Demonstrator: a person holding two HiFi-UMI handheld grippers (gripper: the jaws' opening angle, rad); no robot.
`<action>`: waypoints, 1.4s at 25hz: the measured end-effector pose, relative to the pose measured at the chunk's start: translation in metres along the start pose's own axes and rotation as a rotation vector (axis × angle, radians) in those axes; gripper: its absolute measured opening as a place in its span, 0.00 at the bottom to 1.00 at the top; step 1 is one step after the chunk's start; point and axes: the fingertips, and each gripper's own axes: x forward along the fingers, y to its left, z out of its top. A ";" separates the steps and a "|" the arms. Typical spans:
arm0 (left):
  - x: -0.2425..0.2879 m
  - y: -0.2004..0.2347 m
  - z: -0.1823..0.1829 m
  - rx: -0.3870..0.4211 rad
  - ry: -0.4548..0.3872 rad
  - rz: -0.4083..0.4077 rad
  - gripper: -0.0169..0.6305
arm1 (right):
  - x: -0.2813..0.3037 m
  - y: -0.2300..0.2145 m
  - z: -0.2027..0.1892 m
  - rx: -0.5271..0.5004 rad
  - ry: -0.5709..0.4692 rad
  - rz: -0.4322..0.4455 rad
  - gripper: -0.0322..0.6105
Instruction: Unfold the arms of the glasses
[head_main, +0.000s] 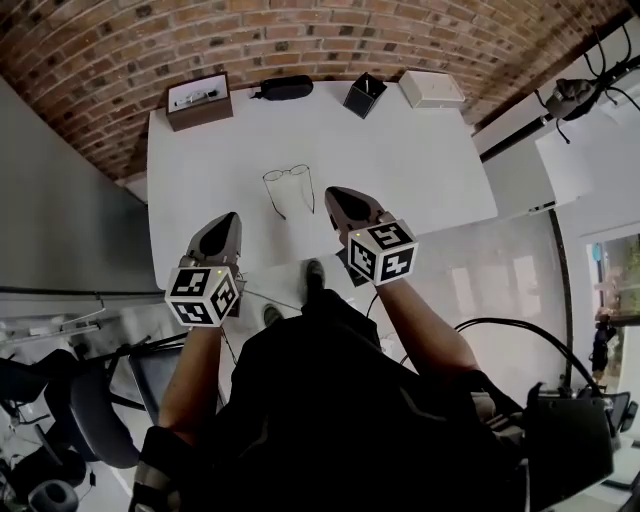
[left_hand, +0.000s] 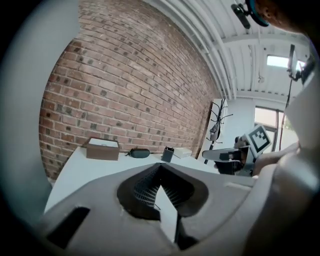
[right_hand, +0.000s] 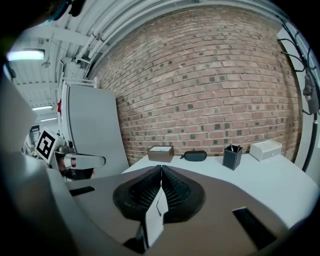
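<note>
Dark clothing (head_main: 330, 400) of the person fills the near foreground of the head view, and a forearm is extended from it on each side. The left gripper (head_main: 228, 222) is held over the near left part of the white table (head_main: 420, 160), with its marker cube (head_main: 203, 293) at the near end. Its jaws are seen pressed together in the left gripper view (left_hand: 160, 167), with nothing pinched between them. The right gripper (head_main: 334, 196) is held just right of centre, its nose directed toward the far wall. Its jaws are likewise pressed together and empty in the right gripper view (right_hand: 161, 170). The glasses (head_main: 290, 188) are found lying on the table between the two gripper noses, touched by neither. The lens front is set on the far side, with its long axis running left to right. Both arms are seen unfolded and directed toward the near edge, the left arm angled slightly rightward. Along the far edge, from left to right, a brown box (head_main: 198, 100), a black case (head_main: 285, 88), a black holder (head_main: 365, 95) and a white box (head_main: 432, 88) are recorded. A brick wall (head_main: 300, 35) is noted behind them.
</note>
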 end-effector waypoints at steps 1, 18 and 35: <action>-0.003 -0.001 0.003 0.019 -0.003 0.006 0.04 | -0.005 0.000 0.003 -0.007 -0.001 -0.009 0.07; -0.010 -0.053 0.067 0.032 -0.139 0.094 0.04 | -0.057 -0.022 0.069 -0.115 -0.137 0.015 0.06; 0.002 -0.100 0.081 0.059 -0.173 0.160 0.04 | -0.082 -0.046 0.086 -0.072 -0.190 0.087 0.06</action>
